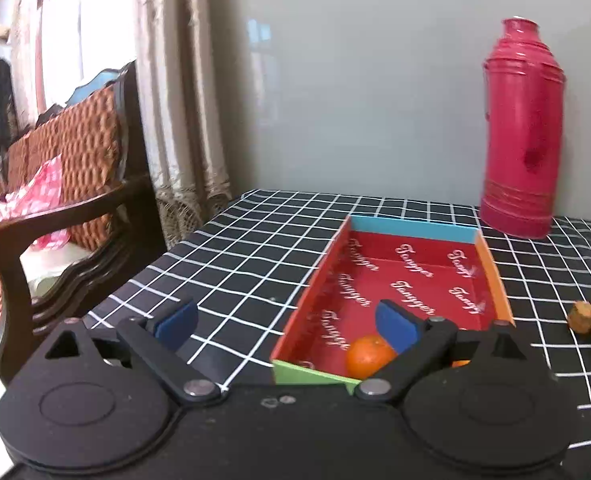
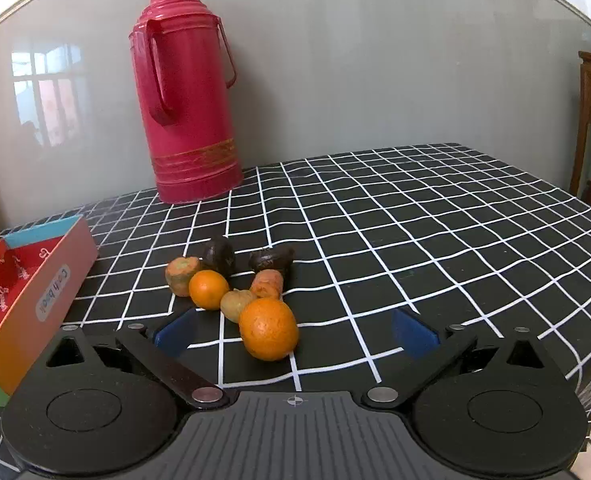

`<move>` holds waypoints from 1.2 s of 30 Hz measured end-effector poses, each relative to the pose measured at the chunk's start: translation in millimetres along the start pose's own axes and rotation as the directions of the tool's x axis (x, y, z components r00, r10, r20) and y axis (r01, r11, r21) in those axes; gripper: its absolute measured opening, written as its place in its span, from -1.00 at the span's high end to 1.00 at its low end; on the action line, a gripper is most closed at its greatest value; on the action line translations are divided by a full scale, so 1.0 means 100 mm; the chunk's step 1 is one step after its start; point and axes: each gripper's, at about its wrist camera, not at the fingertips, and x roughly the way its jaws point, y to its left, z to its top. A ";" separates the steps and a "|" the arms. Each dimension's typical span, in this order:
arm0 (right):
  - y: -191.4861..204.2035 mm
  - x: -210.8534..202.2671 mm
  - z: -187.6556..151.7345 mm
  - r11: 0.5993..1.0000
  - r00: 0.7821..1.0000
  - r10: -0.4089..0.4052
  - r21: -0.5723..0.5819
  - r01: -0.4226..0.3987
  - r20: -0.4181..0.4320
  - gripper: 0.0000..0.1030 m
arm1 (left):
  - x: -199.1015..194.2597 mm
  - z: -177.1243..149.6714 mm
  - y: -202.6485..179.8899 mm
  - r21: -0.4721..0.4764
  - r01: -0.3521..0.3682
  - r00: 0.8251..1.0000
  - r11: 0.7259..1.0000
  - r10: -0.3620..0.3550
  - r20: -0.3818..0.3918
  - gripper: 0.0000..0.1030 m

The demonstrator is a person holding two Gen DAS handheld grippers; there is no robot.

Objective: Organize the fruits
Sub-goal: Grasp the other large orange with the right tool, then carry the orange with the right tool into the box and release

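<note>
The left gripper [image 1: 287,322] has its jaws spread above an orange [image 1: 368,355] lying in the red box [image 1: 491,264]. The right gripper [image 2: 295,334] has its jaws spread around a second orange [image 2: 268,329] on the desk [image 2: 435,216].

A home living room: curtains [image 1: 175,92], cushioned wooden chair [image 1: 67,184], red thermos [image 2: 187,96].
</note>
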 end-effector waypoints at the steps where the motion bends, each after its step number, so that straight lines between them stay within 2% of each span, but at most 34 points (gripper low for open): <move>1: 0.01 0.01 0.00 1.000 1.000 0.003 -0.001 -0.003 0.001 -0.99 | 0.02 0.00 0.03 -0.009 -0.001 1.000 1.000 0.001 -0.006 -0.74; 2: 0.03 0.02 0.00 1.000 1.000 0.008 -0.004 -0.008 0.000 -0.92 | 0.03 0.01 0.07 -0.018 -0.002 1.000 1.000 0.002 -0.012 -0.74; 3: 0.04 0.04 -0.01 1.000 1.000 0.012 -0.010 -0.012 -0.003 -0.64 | 0.04 0.01 0.10 -0.026 -0.004 1.000 1.000 0.004 -0.016 -0.74; 5: 0.06 0.10 -0.01 0.999 0.999 0.030 -0.018 -0.030 -0.029 -0.26 | 0.06 0.02 0.16 -0.041 -0.012 1.000 0.999 0.011 -0.021 -0.74; 10: 0.06 0.23 -0.05 1.000 0.997 0.020 -0.004 -0.020 -0.071 -0.26 | 0.07 0.03 0.27 -0.069 -0.023 0.999 0.997 0.022 -0.026 -0.76; 11: 0.06 0.25 -0.05 1.000 0.997 0.021 -0.005 -0.022 -0.070 -0.12 | 0.07 0.04 0.29 -0.072 -0.026 0.999 0.997 0.025 -0.026 -0.76; 12: 0.07 0.26 -0.05 1.000 0.997 0.025 -0.008 -0.026 -0.070 0.27 | 0.07 0.03 0.30 -0.074 -0.030 0.999 0.997 0.028 -0.026 -0.76; 19: 0.10 0.26 -0.07 0.999 0.996 0.053 0.004 -0.053 -0.068 0.31 | 0.10 0.04 0.40 -0.093 -0.064 0.997 0.994 0.061 -0.039 -0.78; 25: 0.32 0.08 -0.01 0.987 0.987 0.161 -0.015 -0.161 0.011 0.31 | 0.15 0.02 0.52 -0.117 -0.100 0.993 0.988 0.092 -0.074 -0.79; 29: 0.58 -0.04 0.00 0.963 0.963 0.265 -0.056 -0.262 0.056 0.31 | 0.16 0.00 0.63 -0.125 -0.130 0.989 0.984 0.119 -0.085 -0.79; 36: 1.05 -0.11 -0.02 0.902 0.907 0.416 -0.155 -0.403 0.061 0.31 | 0.20 -0.03 0.85 -0.154 -0.166 0.982 0.974 0.149 -0.119 -0.79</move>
